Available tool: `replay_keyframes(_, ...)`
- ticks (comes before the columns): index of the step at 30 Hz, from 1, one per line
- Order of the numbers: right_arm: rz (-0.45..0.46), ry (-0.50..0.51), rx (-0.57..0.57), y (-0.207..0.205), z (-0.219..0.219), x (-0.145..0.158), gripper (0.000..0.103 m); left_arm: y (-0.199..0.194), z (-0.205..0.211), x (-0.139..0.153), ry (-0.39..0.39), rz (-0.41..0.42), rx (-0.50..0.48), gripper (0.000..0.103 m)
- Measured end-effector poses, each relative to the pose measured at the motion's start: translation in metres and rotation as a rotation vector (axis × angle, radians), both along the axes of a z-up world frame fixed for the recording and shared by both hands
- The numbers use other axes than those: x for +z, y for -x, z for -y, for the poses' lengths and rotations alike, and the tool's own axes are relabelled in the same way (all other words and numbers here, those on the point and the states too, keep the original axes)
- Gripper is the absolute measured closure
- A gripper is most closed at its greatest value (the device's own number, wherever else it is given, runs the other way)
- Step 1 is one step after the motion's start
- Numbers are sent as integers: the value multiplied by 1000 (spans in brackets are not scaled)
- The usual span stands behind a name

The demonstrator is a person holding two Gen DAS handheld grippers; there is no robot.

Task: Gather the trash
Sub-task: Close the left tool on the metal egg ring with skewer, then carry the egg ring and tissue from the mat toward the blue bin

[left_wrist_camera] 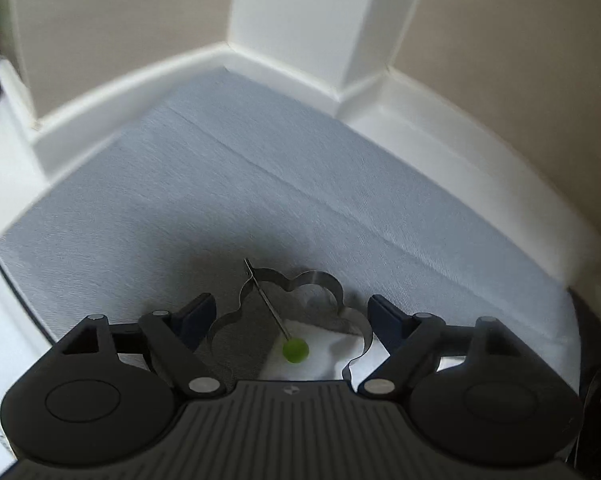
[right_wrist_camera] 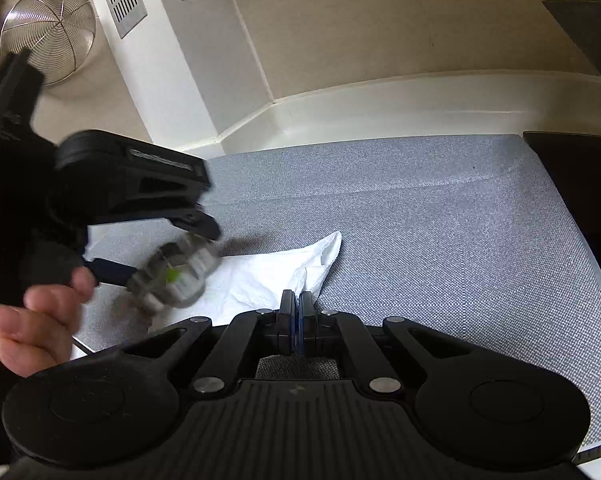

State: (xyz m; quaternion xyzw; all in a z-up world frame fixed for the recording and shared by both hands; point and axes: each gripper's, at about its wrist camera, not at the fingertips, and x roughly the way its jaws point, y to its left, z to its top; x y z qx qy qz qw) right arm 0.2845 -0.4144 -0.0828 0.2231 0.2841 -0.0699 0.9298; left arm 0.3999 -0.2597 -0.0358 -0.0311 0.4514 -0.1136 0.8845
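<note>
Left wrist view, left tongs (left_wrist_camera: pixel 290 312) spread around metal flower-shaped cutter (left_wrist_camera: pixel 288 304), right tongs (right_wrist_camera: pixel 296 312) shut, empty.

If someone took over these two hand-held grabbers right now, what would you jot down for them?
Left gripper: fingers wide apart either side of a flower-shaped metal ring with a green-tipped handle; no firm grip visible.
Right gripper: shut, empty, tips at the edge of a crumpled white napkin.
Napkin lies on the grey mat; the ring is over its left end.
Done: nothing visibly collected.
Left: probably secure the ring, then pick up the napkin. No bin in view.
</note>
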Motion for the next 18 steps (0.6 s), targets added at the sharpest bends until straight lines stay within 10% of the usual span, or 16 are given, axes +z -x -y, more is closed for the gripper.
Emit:
replay_keyframes(13,165,12,-10,15,-3,16,101,92,-126,63,107,131,76,17)
replay_keyframes(18,216,57,14,18,-9,18,101,175,-193,86,8,203,149,17)
